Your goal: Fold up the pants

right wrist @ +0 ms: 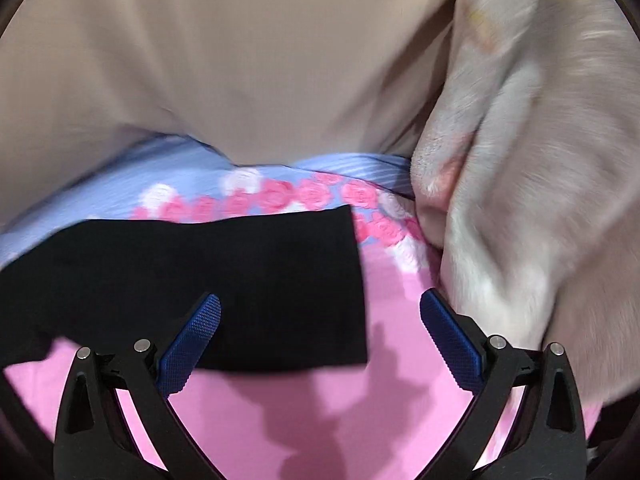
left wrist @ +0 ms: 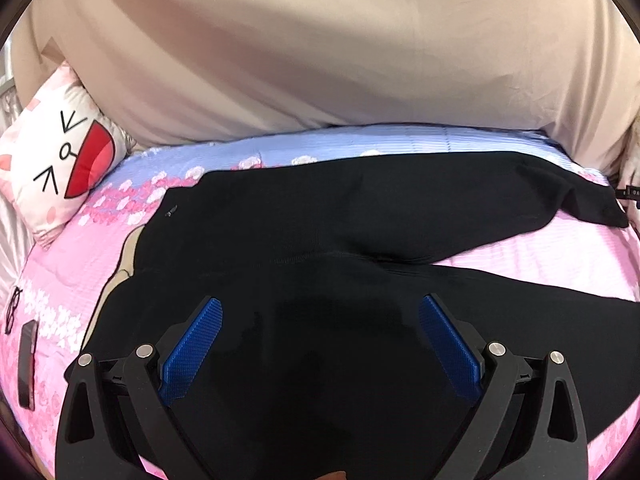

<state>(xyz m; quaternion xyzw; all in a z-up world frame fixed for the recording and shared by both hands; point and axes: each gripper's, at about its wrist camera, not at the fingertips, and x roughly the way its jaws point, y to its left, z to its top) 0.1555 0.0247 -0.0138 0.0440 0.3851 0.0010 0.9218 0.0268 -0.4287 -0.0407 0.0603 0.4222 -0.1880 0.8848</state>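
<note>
Black pants (left wrist: 320, 224) lie spread on a pink and blue flowered bedspread (left wrist: 540, 252), waist toward the left, two legs parted toward the right. My left gripper (left wrist: 320, 308) is open, its blue pads (left wrist: 196, 344) wide apart above the seat of the pants. In the right wrist view the cuff end of one black leg (right wrist: 240, 280) lies flat on the bedspread (right wrist: 320, 400). My right gripper (right wrist: 320, 308) is open over the cuff's near corner; the left pad (right wrist: 192, 344) overlaps the fabric, the right pad is over pink sheet.
A beige curtain or sheet (left wrist: 320, 48) hangs behind the bed. A white cartoon-face pillow (left wrist: 60, 160) lies at the left. A dark phone (left wrist: 28, 368) and glasses (left wrist: 12, 308) lie at the left edge. A pale furry blanket (right wrist: 540, 160) bulks at the right.
</note>
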